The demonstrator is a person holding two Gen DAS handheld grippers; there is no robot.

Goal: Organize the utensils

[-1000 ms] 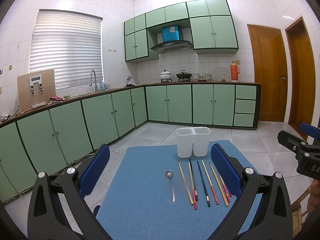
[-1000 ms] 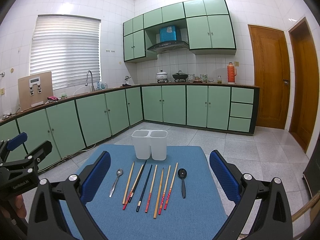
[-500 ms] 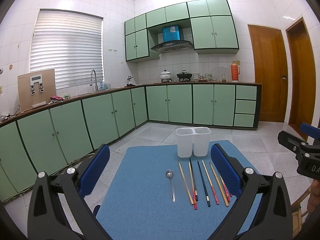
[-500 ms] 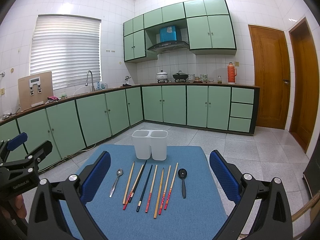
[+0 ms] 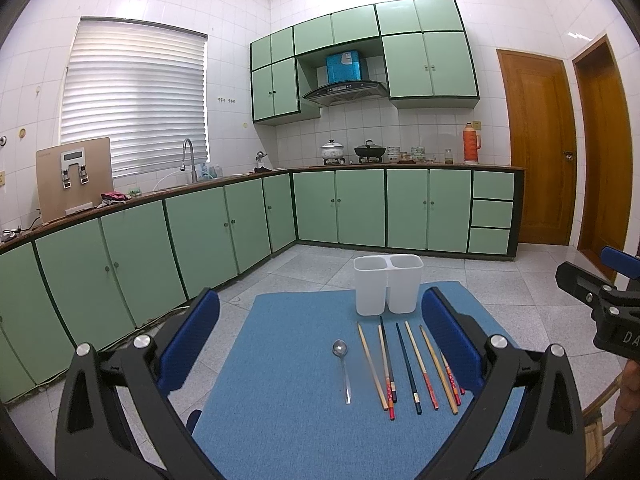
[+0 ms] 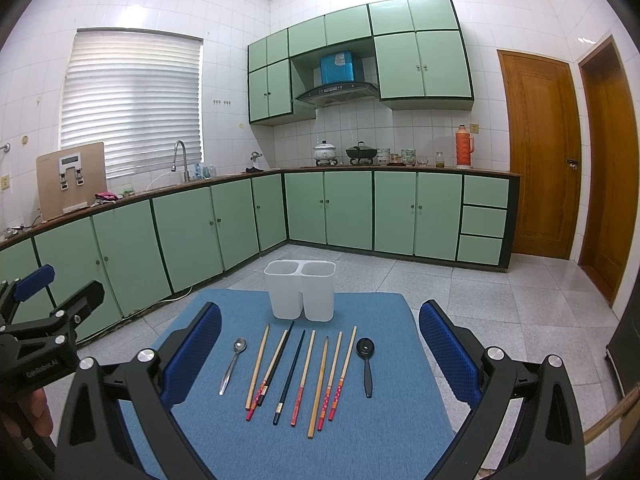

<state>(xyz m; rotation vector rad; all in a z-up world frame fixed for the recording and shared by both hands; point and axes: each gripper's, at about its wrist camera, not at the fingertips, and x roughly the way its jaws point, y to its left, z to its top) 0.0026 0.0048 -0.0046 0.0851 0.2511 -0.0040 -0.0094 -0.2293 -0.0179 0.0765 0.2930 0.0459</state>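
Observation:
A white two-compartment holder [image 5: 387, 289] [image 6: 300, 294] stands empty at the far end of a blue mat [image 5: 288, 360] [image 6: 384, 408]. In front of it lie a metal spoon [image 5: 343, 364] [image 6: 232, 364], several chopsticks [image 5: 408, 364] [image 6: 304, 376] in a row, and a black spoon [image 6: 365, 364] on the right. My left gripper [image 5: 320, 344] hangs open above the mat's near left, holding nothing. My right gripper [image 6: 320, 348] is open too, above the near edge, with the utensils lying between its fingers' lines of sight.
The mat covers a small table over a tiled floor. Green cabinets [image 5: 200, 236] run along the left and back walls. Two wooden doors [image 6: 540, 152] stand at the right. A hand grips the other tool at each view's edge.

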